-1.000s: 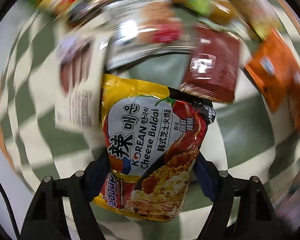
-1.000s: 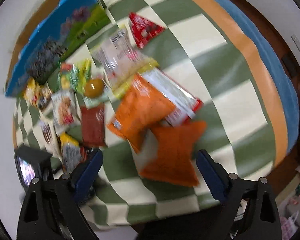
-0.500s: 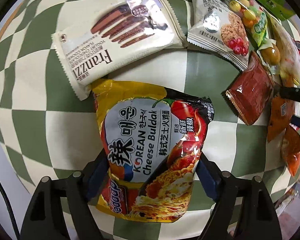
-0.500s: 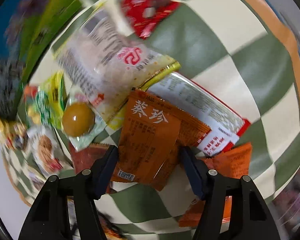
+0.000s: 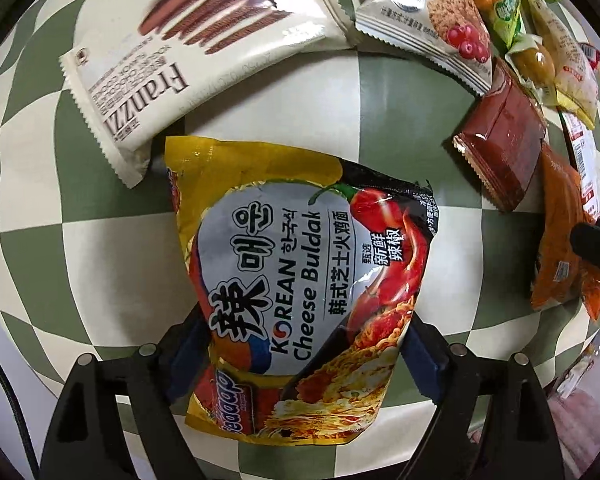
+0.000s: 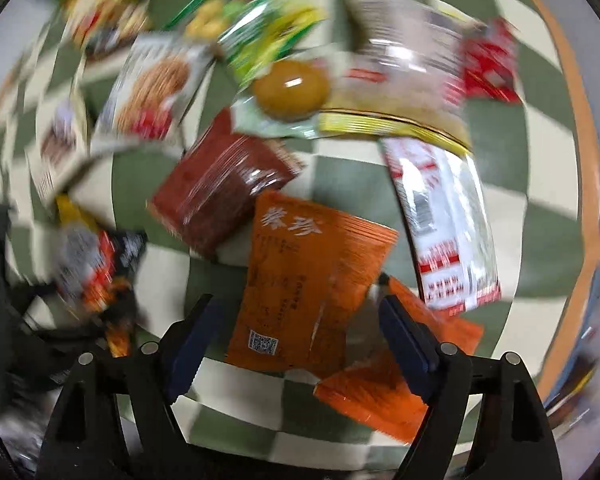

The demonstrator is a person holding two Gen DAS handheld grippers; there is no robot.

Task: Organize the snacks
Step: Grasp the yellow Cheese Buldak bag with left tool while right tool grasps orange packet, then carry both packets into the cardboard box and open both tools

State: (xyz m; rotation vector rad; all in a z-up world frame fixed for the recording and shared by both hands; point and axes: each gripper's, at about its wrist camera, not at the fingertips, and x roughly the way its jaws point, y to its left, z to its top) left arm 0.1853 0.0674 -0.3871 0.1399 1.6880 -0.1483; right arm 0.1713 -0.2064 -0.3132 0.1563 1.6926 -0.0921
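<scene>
The checkered cloth (image 5: 400, 128) covers the whole work surface, green and cream squares, with snack packets scattered over it. The largest packet near the tools is the noodle bag (image 5: 304, 288), yellow and black. It lies flat, directly beneath the left gripper (image 5: 304, 356), and its lower part sits between the two blue pads. Its long axis runs straight away from the gripper, along the line of the fingers, so the jaws straddle its short width; the printed top edge points away from the camera toward the cream wafer packet (image 5: 204, 52), whose near corner sits just beside the bag's far yellow corner. The left jaws are opening; the pads look to be right at the bag's sides, and I judge they are letting go rather than pressing.

The right wrist view is blurred, so the finer contact there is hard to call. The right gripper (image 6: 296, 344) hangs over the orange packet (image 6: 308, 284), which lies between its pads with its long axis also running away from the gripper, tilted slightly to the right. Those jaws are opening too, with visible gaps on both sides. A second orange packet (image 6: 384, 392) lies partly under the right pad, and a brown packet (image 6: 220, 196) touches the first one's upper left corner.
</scene>
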